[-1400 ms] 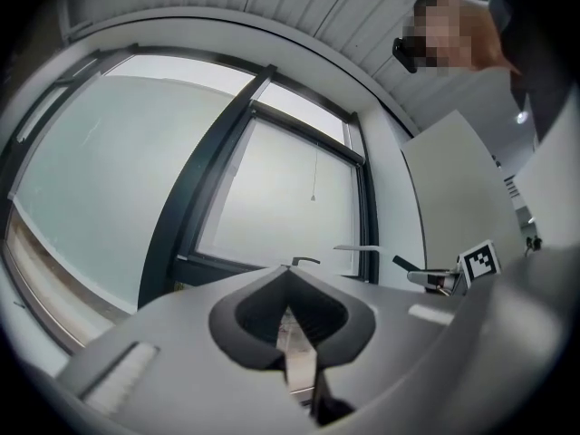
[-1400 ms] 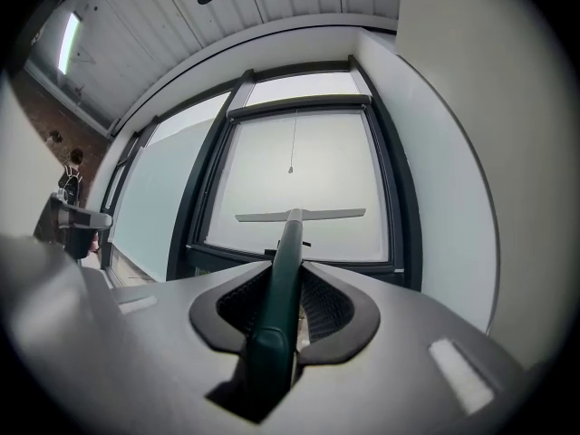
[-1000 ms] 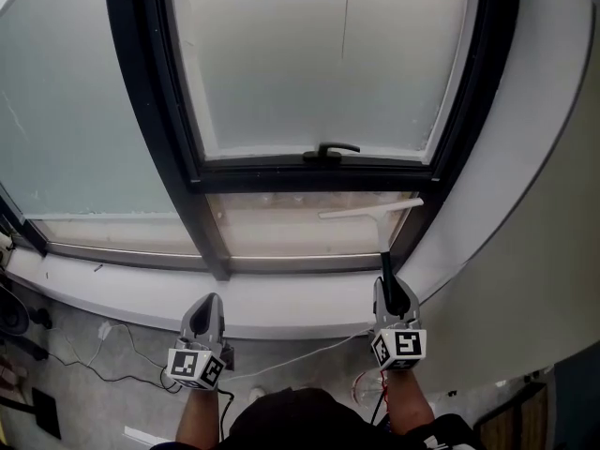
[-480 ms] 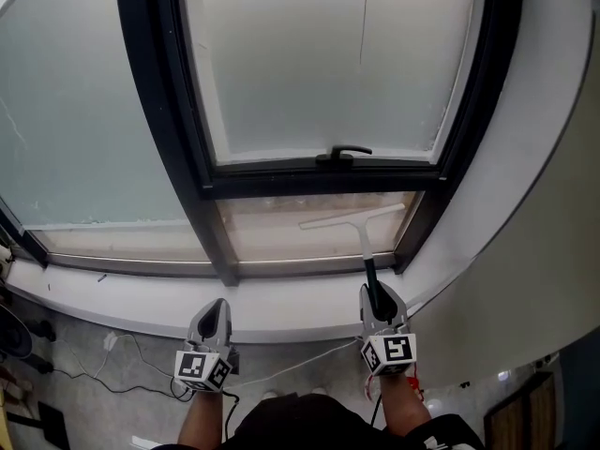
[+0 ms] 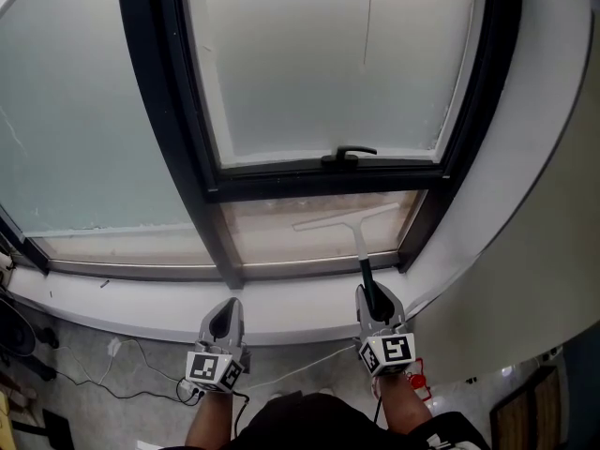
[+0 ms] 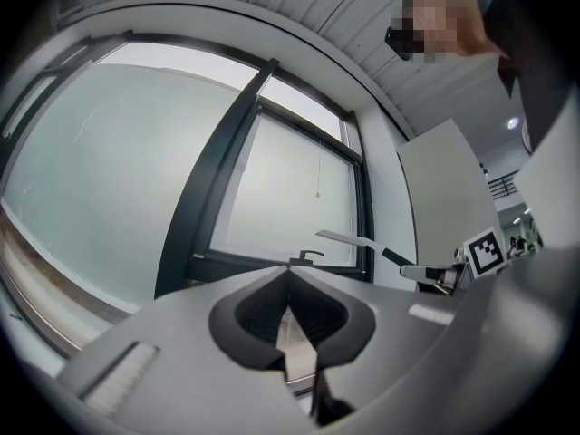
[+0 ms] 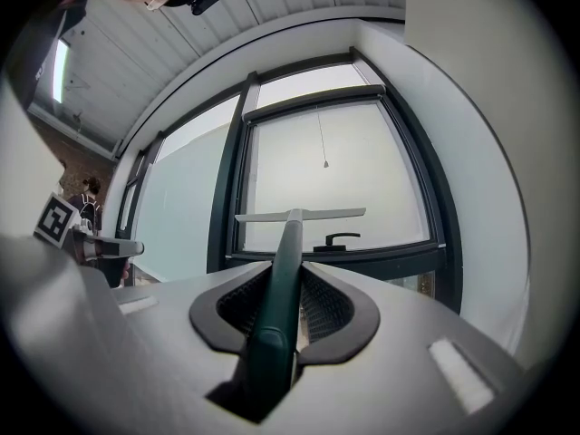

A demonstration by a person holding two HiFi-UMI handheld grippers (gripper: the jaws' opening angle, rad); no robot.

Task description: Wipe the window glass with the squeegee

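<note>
Holds the squeegee (image 5: 347, 219) in the right gripper (image 5: 375, 296), jaws closed tight on the dark handle, pale blade out front and roughly level. Carries nothing in the left gripper (image 5: 225, 315): jaws brought together at the tips, empty, low in front of the sill (image 5: 141, 293) and well apart from the tool.

Sets the blade across the small lower pane (image 5: 272, 237), just below the window handle (image 5: 349, 155) and toward the right side of the dark frame (image 5: 281, 183). Cannot tell whether the rubber edge presses on the glass or hangs just off it.

Shows no streak, no wet band and no clean strip anywhere. Looks evenly hazy across the small lower pane, the upper sash (image 5: 319, 64) and the large pane (image 5: 75, 111) to the left.

Seems, then, under way at the bottom of the window, yet with no visible proof of a finished stroke. Probably leaves the stretch of the small lower pane toward the left to cover, and perhaps the bigger glass above and beside it too, though possibly frosted by make rather than dirty. Offers no way to call any pane done.
</note>
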